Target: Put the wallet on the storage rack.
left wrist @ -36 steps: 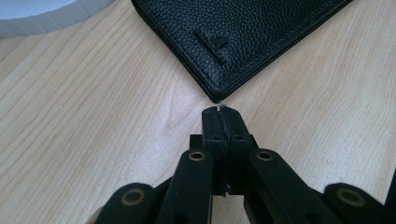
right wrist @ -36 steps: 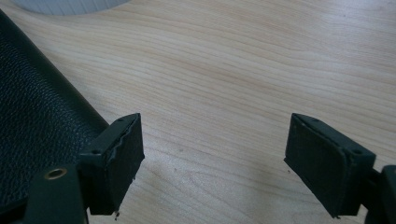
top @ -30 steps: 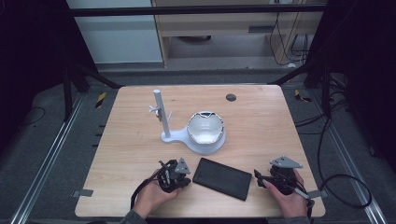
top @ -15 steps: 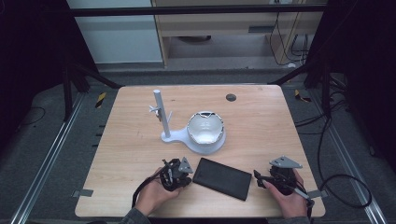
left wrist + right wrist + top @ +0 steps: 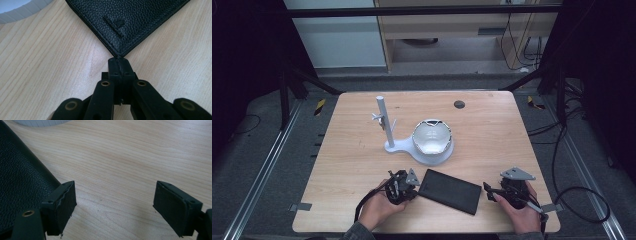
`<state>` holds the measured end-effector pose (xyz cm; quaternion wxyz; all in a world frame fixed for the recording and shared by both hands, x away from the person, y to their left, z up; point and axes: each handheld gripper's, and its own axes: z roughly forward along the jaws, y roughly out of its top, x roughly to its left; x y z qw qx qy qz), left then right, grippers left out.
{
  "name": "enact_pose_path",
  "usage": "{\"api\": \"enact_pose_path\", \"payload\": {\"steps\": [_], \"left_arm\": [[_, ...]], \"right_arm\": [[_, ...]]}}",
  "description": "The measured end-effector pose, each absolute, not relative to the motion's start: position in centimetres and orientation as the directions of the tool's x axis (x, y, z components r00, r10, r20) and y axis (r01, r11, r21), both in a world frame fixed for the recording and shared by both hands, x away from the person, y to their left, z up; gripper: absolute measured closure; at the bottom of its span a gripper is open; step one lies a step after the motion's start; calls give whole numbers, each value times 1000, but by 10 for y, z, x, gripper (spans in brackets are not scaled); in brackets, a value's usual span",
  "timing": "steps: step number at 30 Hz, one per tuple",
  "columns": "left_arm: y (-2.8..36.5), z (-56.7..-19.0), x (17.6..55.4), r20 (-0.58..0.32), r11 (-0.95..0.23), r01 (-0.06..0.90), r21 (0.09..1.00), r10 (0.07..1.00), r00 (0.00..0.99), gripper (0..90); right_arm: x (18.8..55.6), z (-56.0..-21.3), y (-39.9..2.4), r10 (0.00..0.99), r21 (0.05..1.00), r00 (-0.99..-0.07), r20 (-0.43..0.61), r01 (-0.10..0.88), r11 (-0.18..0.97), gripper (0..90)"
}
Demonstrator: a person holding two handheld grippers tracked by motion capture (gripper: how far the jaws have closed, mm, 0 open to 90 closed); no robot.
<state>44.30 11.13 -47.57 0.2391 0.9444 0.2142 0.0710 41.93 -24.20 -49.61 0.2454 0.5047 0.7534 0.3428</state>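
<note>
Wooden table (image 5: 362, 165), seen from high view. Flat black wallet (image 5: 449, 190) lying on near half, between the two grippers, long axis angled so left end sits farther from the near edge than right end. Pebbled leather grain and a small embossed mark visible on wallet (image 5: 125, 20) in left gripper view.

Left gripper (image 5: 408, 186) at wallet's left end, held in left hand (image 5: 374, 210). In left gripper view, left gripper (image 5: 119, 65) jaws pressed together w/ no gap, tips right at a wallet corner. Corner meets the jaw tips; whether any leather is actually pinched between them: cannot tell. Jaws clenched either way.

Right gripper (image 5: 490, 192) near wallet's right end, held in right hand (image 5: 522, 215), grey three-cornered plate on top. In right gripper view, right gripper (image 5: 113, 202) jaws spread wide, bare wood between them, nothing held. Left-side jaw in that view just beside wallet (image 5: 20, 182) edge; contact not clear. Other jaw well apart from wallet.

White stand (image 5: 388, 131) beyond wallet, toward table centre: upright post w/ small side prongs on a flat base. White bowl-shaped piece (image 5: 432, 137) w/ dark rim trim sits on the round end of that base, apart from wallet. Pale curved edge of base (image 5: 15, 11) at top left of left gripper view.

Small dark round disc (image 5: 459, 104) near far edge of table, well apart from everything else.
</note>
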Motion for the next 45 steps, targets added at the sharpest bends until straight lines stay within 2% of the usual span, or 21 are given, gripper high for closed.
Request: {"api": "enact_pose_path", "payload": {"steps": [6, 12, 19, 27, 35, 42, 45], "left_arm": [[111, -475, 443, 38, -792, 366, 489, 439, 898, 896], [113, -471, 442, 34, -779, 367, 509, 444, 895, 894], [116, -466, 442, 27, -755, 374, 539, 459, 888, 890], [113, -462, 443, 16, -736, 374, 564, 462, 887, 883], [109, -460, 447, 4, -711, 370, 598, 464, 886, 880], [105, -453, 455, -6, -694, 362, 623, 458, 889, 877], [100, -451, 461, -4, -700, 350, 622, 445, 896, 874]], "right_arm": [[419, -495, -241, 928, 768, -372, -19, 589, 252, 184], [415, -490, -233, 909, 791, -417, -21, 549, 270, 179], [403, -483, -202, 822, 811, -569, -13, 476, 341, 109], [393, -485, -161, 725, 786, -687, -50, 421, 453, 66], [389, -485, -143, 697, 724, -704, -134, 411, 554, 85], [392, -482, -140, 689, 691, -704, -172, 412, 594, 117], [397, -483, -141, 686, 665, -703, -186, 424, 615, 157]]}}
